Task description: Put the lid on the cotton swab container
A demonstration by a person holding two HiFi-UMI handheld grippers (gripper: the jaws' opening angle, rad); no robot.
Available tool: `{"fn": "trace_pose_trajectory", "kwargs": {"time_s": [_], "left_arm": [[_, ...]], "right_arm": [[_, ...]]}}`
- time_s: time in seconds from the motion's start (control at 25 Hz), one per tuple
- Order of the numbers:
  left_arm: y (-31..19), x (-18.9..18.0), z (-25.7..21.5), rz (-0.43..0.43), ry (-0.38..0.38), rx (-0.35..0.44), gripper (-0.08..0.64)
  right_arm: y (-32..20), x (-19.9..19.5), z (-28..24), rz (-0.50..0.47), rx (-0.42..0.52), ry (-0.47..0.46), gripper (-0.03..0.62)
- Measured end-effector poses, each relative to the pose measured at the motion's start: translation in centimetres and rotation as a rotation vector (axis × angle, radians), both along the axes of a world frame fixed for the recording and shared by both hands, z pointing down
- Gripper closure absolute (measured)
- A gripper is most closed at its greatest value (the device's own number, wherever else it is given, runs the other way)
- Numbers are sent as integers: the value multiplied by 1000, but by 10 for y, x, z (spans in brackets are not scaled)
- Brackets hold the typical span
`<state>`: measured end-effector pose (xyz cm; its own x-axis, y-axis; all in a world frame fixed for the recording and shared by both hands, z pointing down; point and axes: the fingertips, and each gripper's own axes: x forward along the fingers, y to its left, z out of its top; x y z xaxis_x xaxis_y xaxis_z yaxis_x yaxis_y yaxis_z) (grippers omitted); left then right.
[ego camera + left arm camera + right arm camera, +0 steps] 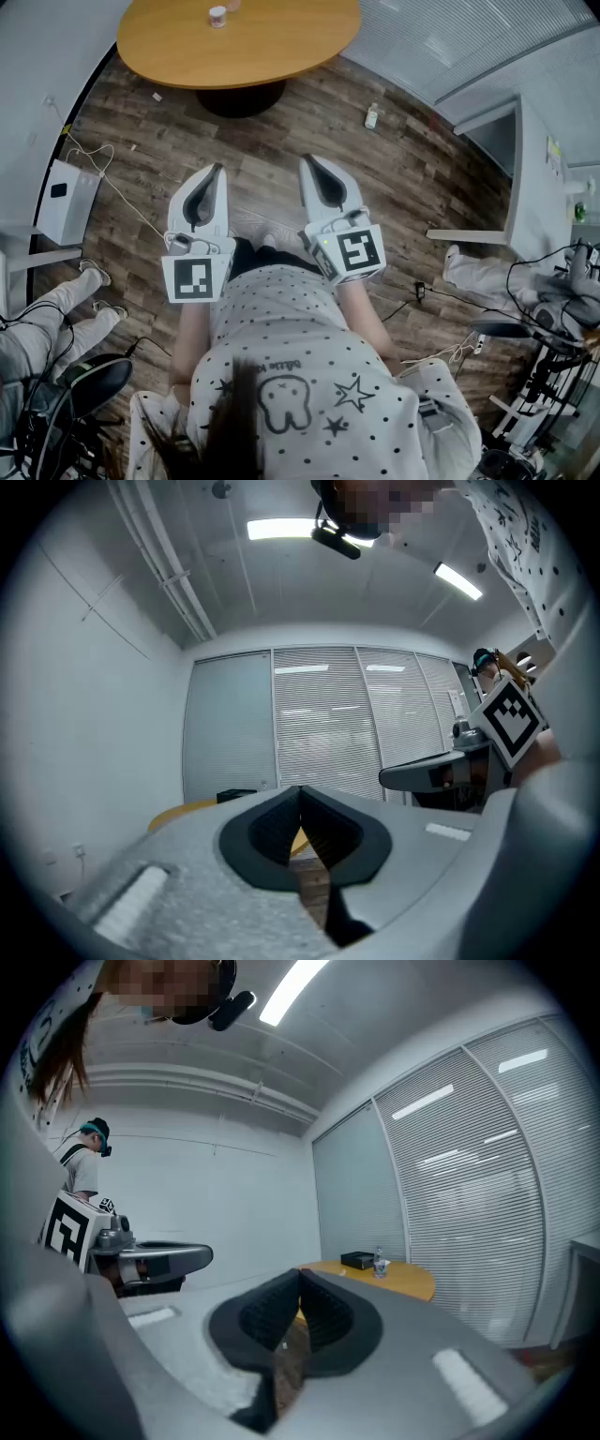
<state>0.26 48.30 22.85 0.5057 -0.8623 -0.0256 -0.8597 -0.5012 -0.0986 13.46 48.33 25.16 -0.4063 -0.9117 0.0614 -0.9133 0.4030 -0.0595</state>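
A small white container (217,16) stands on the round wooden table (281,47) far ahead; in the right gripper view it shows as a tiny clear container (379,1265) beside a black box (358,1260). A pale object (232,5) lies just behind it, too small to identify. My left gripper (217,169) and right gripper (309,161) are held level side by side over the wood floor, well short of the table. Both are shut with nothing between the pads (281,827) (323,1312).
A white box (67,202) with cables sits on the floor at left. A seated person's legs (56,309) are at left, another person's leg (487,272) at right. A small bottle (372,116) lies on the floor. Window blinds (328,724) stand behind the table.
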Motion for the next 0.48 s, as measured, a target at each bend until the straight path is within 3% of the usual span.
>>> {"fn": "trace_pose_trajectory", "kwargs": {"time_s": [0.48], "left_arm": [[5,4,-3,-18,14,35,549]], "right_arm": [[8,-5,-4,-29,13,38,588]]}}
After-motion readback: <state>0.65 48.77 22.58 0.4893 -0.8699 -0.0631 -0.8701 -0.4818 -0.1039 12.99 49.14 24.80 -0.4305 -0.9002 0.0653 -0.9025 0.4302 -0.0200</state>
